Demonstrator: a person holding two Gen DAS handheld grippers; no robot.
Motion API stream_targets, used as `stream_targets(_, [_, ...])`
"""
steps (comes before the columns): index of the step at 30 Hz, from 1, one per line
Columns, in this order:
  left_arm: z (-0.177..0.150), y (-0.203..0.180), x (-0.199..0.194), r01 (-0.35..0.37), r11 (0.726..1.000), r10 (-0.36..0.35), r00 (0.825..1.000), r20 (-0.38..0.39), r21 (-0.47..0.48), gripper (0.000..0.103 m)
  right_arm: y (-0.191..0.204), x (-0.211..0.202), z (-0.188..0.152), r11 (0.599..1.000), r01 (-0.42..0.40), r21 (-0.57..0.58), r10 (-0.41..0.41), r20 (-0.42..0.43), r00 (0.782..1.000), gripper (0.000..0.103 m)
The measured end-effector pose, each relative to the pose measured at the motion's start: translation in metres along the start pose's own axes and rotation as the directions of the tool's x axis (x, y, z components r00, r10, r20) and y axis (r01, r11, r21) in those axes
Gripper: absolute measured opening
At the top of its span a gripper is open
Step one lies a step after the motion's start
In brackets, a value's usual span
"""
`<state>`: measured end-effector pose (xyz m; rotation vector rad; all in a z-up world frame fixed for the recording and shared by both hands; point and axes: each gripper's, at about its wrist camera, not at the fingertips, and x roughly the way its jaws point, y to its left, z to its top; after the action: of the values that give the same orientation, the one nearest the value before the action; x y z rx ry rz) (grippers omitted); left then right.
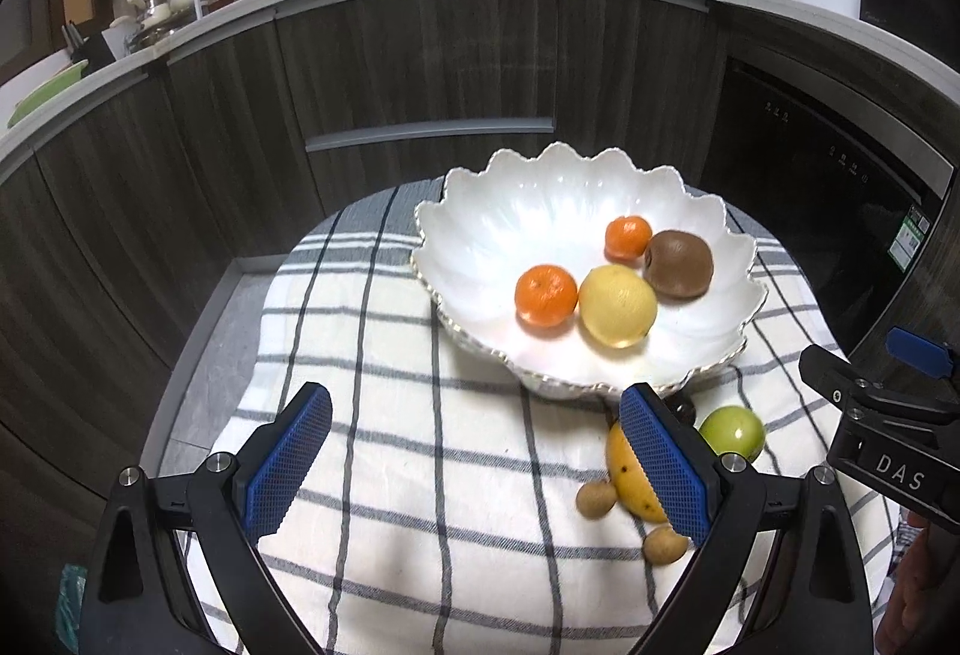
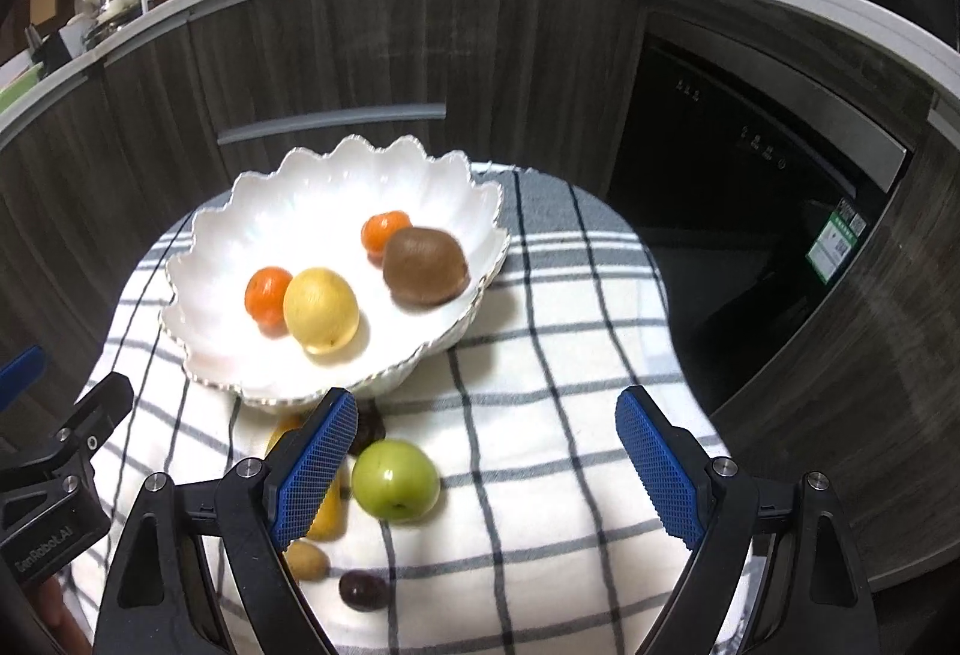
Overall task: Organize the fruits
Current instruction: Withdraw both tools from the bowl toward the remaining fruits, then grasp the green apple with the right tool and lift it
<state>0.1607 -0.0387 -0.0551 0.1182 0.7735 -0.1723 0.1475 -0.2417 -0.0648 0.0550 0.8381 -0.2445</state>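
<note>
We hold the left claw [image 1: 474, 466] spread wide and empty above the cloth [image 1: 420, 475]; the right claw [image 2: 486, 466] gapes over the green apple [image 2: 395, 480]. The bowl [image 1: 480, 211] carries two oranges [image 1: 545, 294], a lemon [image 1: 618, 305] and a kiwi [image 1: 679, 264].

A checked cloth [image 2: 540, 355] carries a white bowl [image 2: 252, 211], green apple [image 2: 395, 480] and banana [image 1: 627, 466].

Left tool [image 1: 474, 466] and right tool [image 2: 486, 466] both seemingly spread wide, empty.
</note>
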Motion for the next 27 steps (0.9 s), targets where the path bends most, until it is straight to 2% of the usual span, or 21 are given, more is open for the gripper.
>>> stream_targets(22, [-0.037,0.013,0.033,-0.014,0.999,0.011,0.998,-0.068,-0.046,0.098,0.023,0.042,-0.036,0.998,-0.050,-0.038,0.046,-0.090,0.995,0.088])
stream_targets(25, [-0.040,0.014,0.037,-0.017,0.999,0.013,0.997,-0.075,-0.050,0.098,0.024,0.049,-0.039,0.998,-0.054,-0.037,0.050,-0.103,0.993,0.086])
stream_targets(27, [-0.040,0.015,0.039,-0.016,0.998,0.011,0.997,-0.081,-0.054,0.098,0.025,0.054,-0.040,0.998,-0.058,-0.037,0.053,-0.115,0.992,0.081])
